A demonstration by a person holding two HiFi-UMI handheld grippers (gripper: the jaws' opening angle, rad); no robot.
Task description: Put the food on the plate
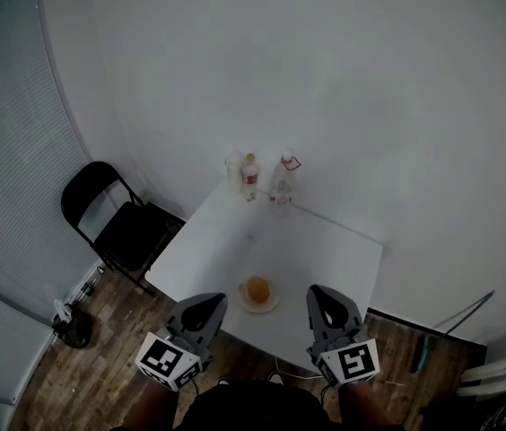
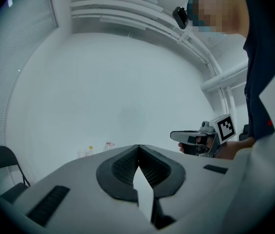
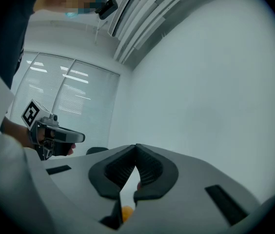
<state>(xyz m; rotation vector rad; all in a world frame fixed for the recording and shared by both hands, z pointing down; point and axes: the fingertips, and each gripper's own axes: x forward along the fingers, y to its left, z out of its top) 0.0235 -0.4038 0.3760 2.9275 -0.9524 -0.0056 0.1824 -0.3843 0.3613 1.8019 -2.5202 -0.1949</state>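
Your left gripper (image 1: pixel 210 305) and right gripper (image 1: pixel 323 300) hang over the table's (image 1: pixel 325 250) near edge, each with its 2 jaws closed tip to tip on nothing. Between them the orange food (image 1: pixel 257 287) sits on the plate (image 1: pixel 258 308), touched by neither gripper. Bottles (image 1: pixel 250 176) stand at the far edge.

One piece of food (image 1: pixel 257 288) is noted: rounded, orange-brown, its kind not to be told at this range. It is seen lying on the plate (image 1: pixel 274 302), roughly at the centre. The plate is small, round and pale, set flat on the white table (image 1: pixel 235 241), close to the near edge. In the right gripper view only a small orange patch of the food is seen.
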